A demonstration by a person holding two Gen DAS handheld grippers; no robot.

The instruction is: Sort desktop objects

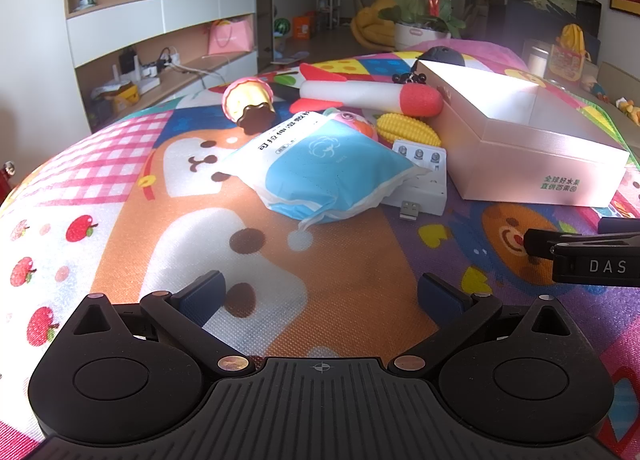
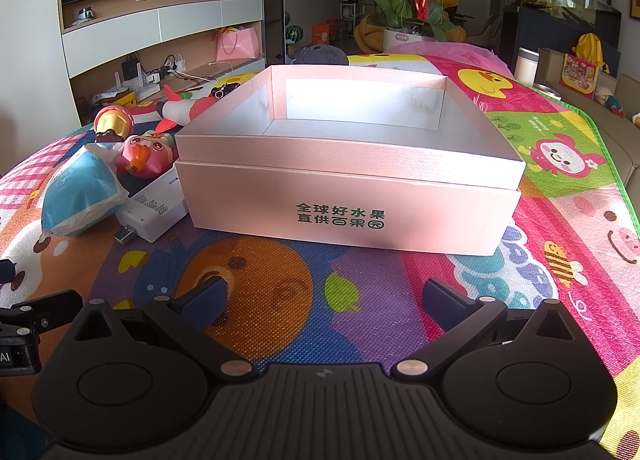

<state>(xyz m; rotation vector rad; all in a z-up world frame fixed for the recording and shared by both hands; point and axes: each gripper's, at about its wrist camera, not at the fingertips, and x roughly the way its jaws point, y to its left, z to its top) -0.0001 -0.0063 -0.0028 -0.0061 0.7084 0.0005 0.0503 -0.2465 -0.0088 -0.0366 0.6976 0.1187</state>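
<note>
A pink open box point(image 2: 348, 196) stands on the colourful play mat point(image 2: 360, 320), its inside bare; the left wrist view has the same pink box point(image 1: 520, 140) at the right. Left of it lie a blue-and-white soft pack point(image 1: 320, 168), a white battery charger point(image 1: 424, 184), a yellow toy corn point(image 1: 406, 128), a foam rocket point(image 1: 368, 96), a cupcake toy point(image 1: 248, 104) and a pink squishy toy point(image 2: 146, 154). My left gripper point(image 1: 320, 292) hangs open over the mat, short of the pack. My right gripper point(image 2: 324, 296) is open in front of the box, holding nothing.
A dark plush point(image 2: 320, 54) and a black bead item point(image 1: 408, 78) lie behind the box. A potted orchid point(image 2: 416, 0) stands past the mat's far end. TV shelving point(image 2: 160, 40) fills the left wall, a sofa point(image 2: 580, 84) the right. The right gripper's finger point(image 1: 580, 256) shows at the edge.
</note>
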